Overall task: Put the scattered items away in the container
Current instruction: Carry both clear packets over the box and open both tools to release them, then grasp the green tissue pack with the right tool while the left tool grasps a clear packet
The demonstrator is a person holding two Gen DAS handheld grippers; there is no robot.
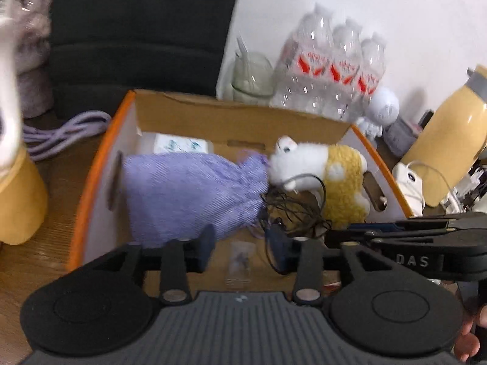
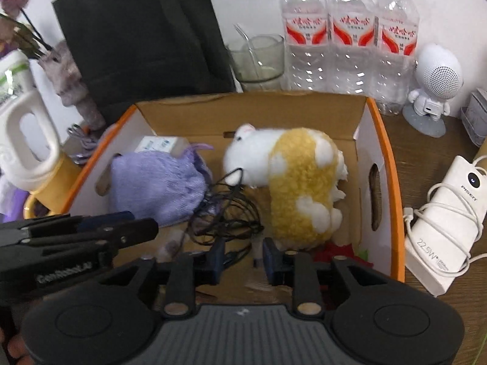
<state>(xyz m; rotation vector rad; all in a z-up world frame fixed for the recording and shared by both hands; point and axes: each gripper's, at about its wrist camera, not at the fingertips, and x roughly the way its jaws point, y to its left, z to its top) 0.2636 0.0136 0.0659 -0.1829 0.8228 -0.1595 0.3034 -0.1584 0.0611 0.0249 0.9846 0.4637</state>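
Note:
An orange-edged cardboard box [image 1: 91, 164] [image 2: 392, 158] holds a purple knit pouch [image 1: 188, 191] [image 2: 155, 185], a white and yellow plush toy [image 1: 322, 170] [image 2: 292, 179], a tangled black cable [image 1: 292, 210] [image 2: 225, 210], a small white carton [image 1: 179, 144] [image 2: 158, 144] and a small clear packet [image 1: 242, 258]. My left gripper [image 1: 243, 249] is open and empty over the box's near edge. My right gripper [image 2: 243, 258] is open and empty, also over the near edge. Each gripper's side shows in the other's view.
Behind the box stand three water bottles [image 2: 350, 36], a glass with a straw [image 2: 258, 57] and a black bag [image 2: 143, 36]. A white power bank with cable [image 2: 447, 222] and a robot speaker [image 2: 435, 82] lie right. A yellow flask [image 1: 447, 146] and purple cable [image 1: 67, 130] flank the box.

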